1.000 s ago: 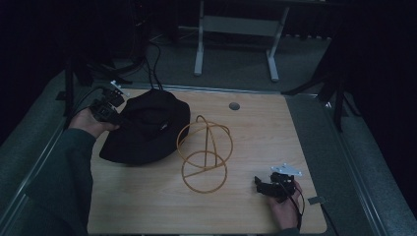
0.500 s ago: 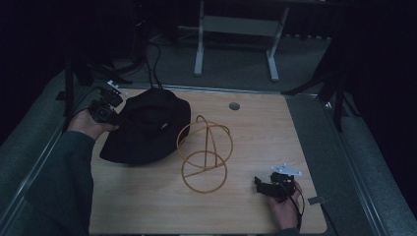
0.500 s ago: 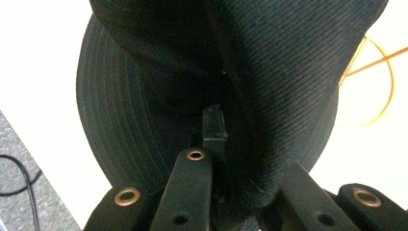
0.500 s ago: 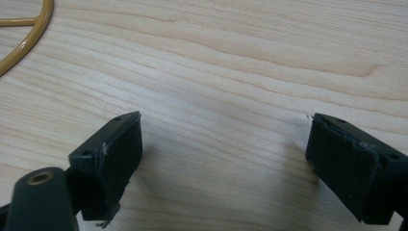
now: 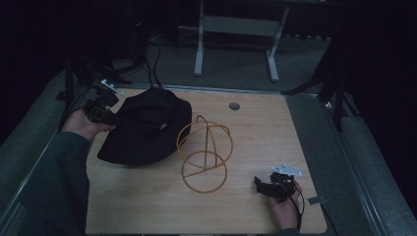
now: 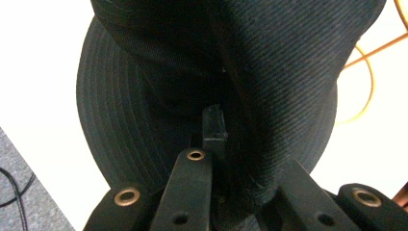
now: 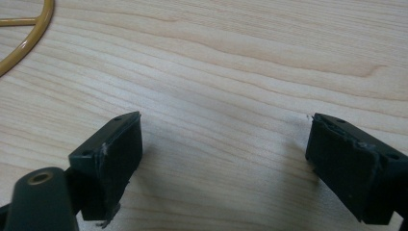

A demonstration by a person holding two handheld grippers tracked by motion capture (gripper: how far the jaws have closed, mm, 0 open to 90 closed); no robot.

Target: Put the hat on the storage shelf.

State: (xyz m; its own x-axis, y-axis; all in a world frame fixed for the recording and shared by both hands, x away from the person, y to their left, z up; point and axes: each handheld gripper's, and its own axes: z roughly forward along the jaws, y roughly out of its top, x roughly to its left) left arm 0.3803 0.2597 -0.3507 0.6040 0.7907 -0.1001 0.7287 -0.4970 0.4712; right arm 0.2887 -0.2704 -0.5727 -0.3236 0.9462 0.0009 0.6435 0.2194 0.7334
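Left gripper (image 5: 105, 110) pinches the black bucket hat (image 5: 145, 130) at its brim; right gripper (image 5: 265, 187) rests spread on the wooden table (image 5: 255, 132), beside the yellow wire stand (image 5: 204, 152).

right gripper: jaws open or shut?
Open. In the right gripper view the right gripper has its two black pads set wide apart, with bare wooden table between them and nothing held.

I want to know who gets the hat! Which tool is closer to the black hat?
Left. The left tool is shut on the black hat at its edge. The right tool sits open on the table, beyond the gold wire stand.
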